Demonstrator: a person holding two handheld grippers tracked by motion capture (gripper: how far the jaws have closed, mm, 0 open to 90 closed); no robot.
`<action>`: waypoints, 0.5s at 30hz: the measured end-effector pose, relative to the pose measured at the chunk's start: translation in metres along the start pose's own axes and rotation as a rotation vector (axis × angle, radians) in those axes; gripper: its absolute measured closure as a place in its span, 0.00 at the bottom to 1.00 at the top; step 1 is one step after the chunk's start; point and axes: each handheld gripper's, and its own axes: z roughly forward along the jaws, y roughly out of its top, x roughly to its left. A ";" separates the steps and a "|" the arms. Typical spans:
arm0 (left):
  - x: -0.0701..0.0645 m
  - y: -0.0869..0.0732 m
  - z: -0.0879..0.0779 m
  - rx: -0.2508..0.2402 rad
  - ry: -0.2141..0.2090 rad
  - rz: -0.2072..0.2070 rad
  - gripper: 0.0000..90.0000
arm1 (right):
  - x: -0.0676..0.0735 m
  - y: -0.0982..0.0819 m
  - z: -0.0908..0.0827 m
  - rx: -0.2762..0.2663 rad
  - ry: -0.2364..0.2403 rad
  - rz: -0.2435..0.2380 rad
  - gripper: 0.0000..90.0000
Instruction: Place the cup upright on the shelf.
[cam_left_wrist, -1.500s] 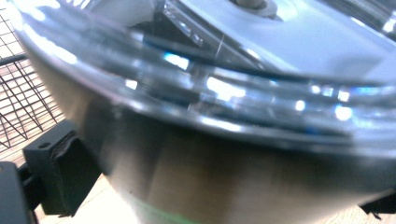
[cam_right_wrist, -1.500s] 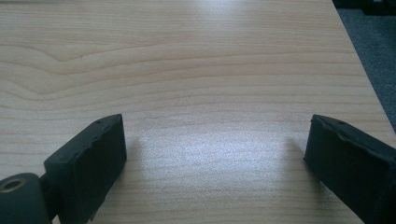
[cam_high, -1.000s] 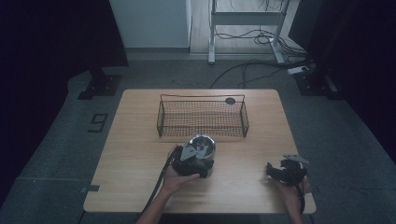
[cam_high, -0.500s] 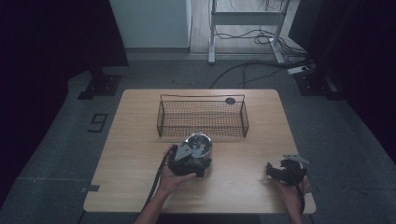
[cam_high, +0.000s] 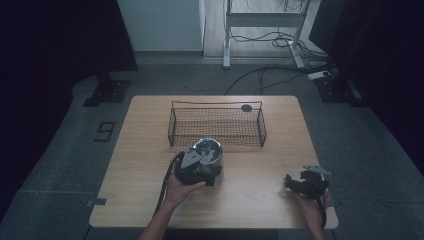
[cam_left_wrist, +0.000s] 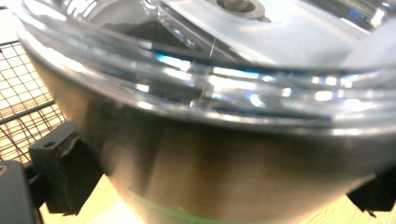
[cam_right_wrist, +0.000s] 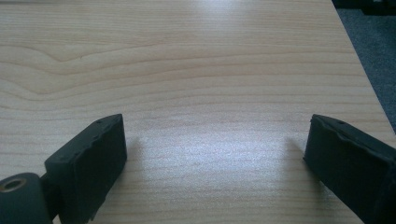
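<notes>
Holding the steel bowl (cam_high: 207, 152) between its jaws, the left gripper (cam_high: 196, 167) sits just in front of the wire basket (cam_high: 217, 126), on the person's side of it. In the left gripper view we see the bowl's brushed metal wall (cam_left_wrist: 224, 168) spanning the gap from one black pad (cam_left_wrist: 60, 172) to the other, with both pads pressed against it, so we read the jaws as clamped on the bowl. The bowl appears lifted slightly off the worktop (cam_high: 250, 190) and tilted, its shiny rim toward the basket.

The relation that governs the coming move: the basket lies directly beyond the bowl, away from the person, with its near wall close to the bowl's rim. We judge that the bowl must clear that wall's top edge before travelling forward.

The right gripper (cam_high: 306, 182) rests near the worktop's right front corner, well apart from the bowl, its jaws (cam_right_wrist: 88, 163) spread wide over bare wood with nothing between them.
</notes>
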 end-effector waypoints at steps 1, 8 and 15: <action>0.001 0.001 -0.001 -0.001 0.001 -0.001 0.04 | 0.000 0.000 0.000 0.000 0.000 0.000 0.06; 0.005 0.005 -0.004 -0.012 0.003 -0.013 0.04 | 0.000 0.000 0.000 0.000 0.000 0.000 0.06; 0.010 0.013 -0.008 -0.021 0.009 -0.015 0.04 | 0.000 0.000 0.000 0.000 0.000 0.000 0.06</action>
